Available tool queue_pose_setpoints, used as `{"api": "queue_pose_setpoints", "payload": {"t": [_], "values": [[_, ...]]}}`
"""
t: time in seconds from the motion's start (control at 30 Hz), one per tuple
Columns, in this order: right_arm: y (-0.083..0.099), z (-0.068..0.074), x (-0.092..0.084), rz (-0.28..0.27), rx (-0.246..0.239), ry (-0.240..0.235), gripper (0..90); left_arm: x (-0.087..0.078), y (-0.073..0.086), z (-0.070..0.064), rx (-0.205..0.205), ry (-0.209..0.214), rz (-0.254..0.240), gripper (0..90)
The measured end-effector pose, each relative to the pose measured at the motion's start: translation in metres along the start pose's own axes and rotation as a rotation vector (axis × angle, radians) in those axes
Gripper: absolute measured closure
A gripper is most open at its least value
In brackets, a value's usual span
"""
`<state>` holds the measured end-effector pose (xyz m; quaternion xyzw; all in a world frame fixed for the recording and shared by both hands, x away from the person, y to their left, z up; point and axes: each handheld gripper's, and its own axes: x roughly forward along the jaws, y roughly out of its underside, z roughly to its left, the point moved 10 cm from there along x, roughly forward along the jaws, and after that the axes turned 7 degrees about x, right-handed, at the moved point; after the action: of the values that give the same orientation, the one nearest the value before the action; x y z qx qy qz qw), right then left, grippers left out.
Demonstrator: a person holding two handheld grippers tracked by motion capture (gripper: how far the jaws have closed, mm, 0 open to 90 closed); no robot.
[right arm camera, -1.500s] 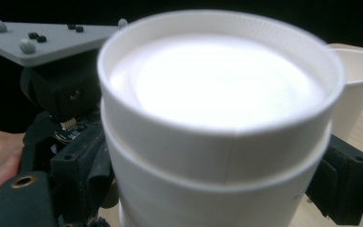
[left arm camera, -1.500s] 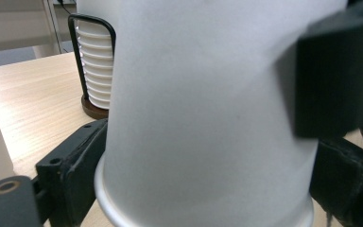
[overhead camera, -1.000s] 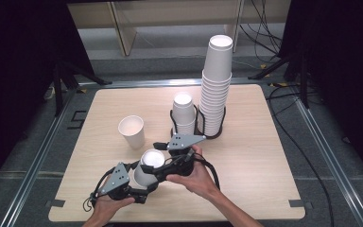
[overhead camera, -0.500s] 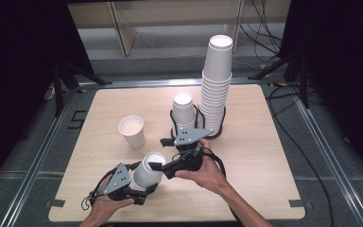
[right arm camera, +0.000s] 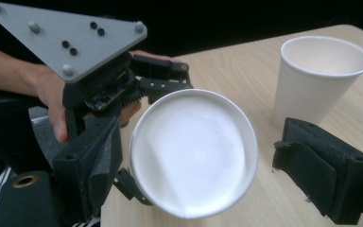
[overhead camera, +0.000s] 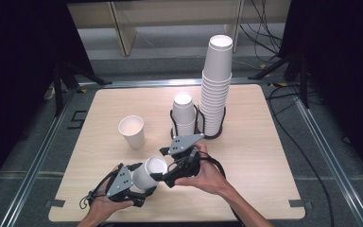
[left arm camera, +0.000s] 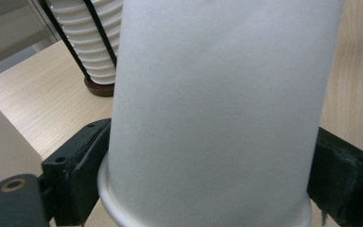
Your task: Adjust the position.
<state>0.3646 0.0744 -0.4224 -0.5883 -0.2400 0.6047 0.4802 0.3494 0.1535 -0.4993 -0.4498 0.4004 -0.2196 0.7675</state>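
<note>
The right tongs (overhead camera: 163,176) have been drawn slightly back from the white paper cup (overhead camera: 147,173), which is pinched sideways above the pale wooden bench (overhead camera: 264,142) by the left tongs (overhead camera: 139,182); in the right gripper view its rim is flanked, untouched, by spread jaws

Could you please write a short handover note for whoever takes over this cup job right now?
Left gripper: shut on the held cup, gripped by its base, tilted with its mouth toward the other hand.
Right gripper: open, jaws either side of the held cup's rim, not pressing.
On the table: one loose cup standing upright; short stack and tall stack in the black wire holder.
Done: one cup set out, a second in hand.
Left, probably: take the held cup over and stand it by the loose cup.
</note>
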Motion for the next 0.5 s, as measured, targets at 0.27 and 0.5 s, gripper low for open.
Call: {"api": "queue_pose_setpoints", "payload": {"t": [0.27,0.5], "values": [[0.012,0.003,0.010,0.072,-0.034,-0.010,15.5,0.001,0.003,-0.008,0.054,0.033,0.045,11.3],[0.018,0.005,0.015,0.108,-0.056,-0.020,16.0,0.003,0.001,-0.010,0.065,0.043,0.026,11.4]]}}
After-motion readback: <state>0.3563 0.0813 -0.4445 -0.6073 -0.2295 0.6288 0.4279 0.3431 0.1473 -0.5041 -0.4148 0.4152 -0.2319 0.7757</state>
